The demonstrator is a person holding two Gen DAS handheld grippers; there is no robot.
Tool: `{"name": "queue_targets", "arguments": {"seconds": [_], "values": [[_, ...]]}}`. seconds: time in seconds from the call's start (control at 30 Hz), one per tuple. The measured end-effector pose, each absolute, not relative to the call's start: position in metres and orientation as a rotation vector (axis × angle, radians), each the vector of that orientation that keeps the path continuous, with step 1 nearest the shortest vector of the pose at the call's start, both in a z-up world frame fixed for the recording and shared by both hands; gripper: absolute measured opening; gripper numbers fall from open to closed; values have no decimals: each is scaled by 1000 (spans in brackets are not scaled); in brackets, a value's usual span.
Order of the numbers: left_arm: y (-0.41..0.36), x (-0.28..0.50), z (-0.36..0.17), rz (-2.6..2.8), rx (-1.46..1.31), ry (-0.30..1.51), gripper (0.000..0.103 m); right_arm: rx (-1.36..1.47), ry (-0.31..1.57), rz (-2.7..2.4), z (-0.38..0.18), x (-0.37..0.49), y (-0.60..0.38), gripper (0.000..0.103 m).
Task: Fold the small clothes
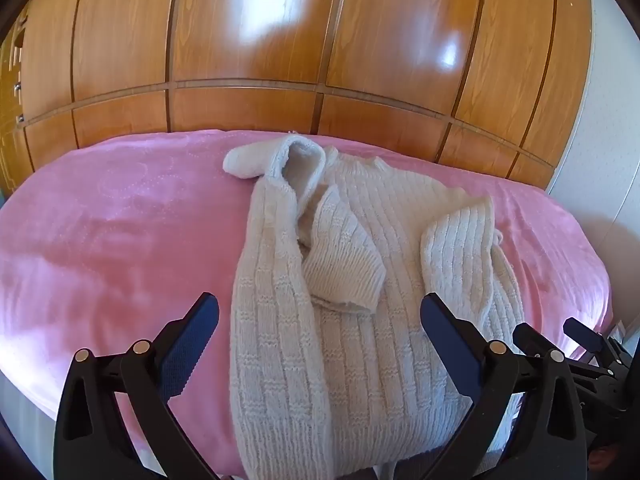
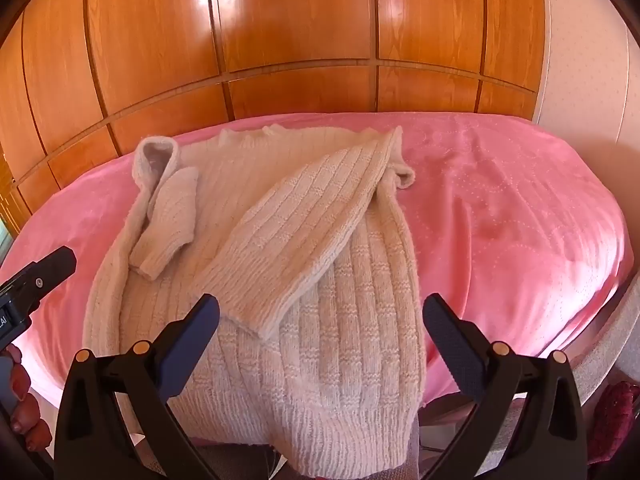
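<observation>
A small cream knitted sweater point(image 1: 352, 320) lies flat on a pink bedspread point(image 1: 120, 240), both sleeves folded in over its body. Its hem hangs over the near bed edge. It also shows in the right wrist view point(image 2: 320, 320). My left gripper point(image 1: 320, 312) is open and empty, its fingers apart just above the sweater's lower body. My right gripper point(image 2: 320, 312) is open and empty over the folded right sleeve cuff point(image 2: 256, 304). The right gripper shows at the lower right of the left wrist view point(image 1: 560, 332), and the left gripper's tip shows at the left of the right wrist view point(image 2: 44, 272).
A glossy wooden wardrobe point(image 1: 320, 60) stands right behind the bed. A pale wall point(image 2: 580, 60) is at the right. The bed's near edge point(image 2: 600, 340) curves below the grippers. A dark red cloth point(image 2: 616, 420) lies low at the right.
</observation>
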State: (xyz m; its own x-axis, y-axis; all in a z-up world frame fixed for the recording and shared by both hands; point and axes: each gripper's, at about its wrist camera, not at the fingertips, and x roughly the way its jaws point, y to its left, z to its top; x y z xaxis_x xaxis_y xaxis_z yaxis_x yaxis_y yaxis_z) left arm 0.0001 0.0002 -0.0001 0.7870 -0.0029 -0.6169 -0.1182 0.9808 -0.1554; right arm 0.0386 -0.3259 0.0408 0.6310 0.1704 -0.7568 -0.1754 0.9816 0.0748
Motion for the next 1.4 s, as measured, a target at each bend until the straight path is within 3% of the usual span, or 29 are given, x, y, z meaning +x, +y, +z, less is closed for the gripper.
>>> {"name": "queue_targets", "arguments": {"seconds": [1.4], "values": [[-6, 2, -6, 54, -190, 683, 100, -2, 895, 194, 32, 42, -328, 101]]}}
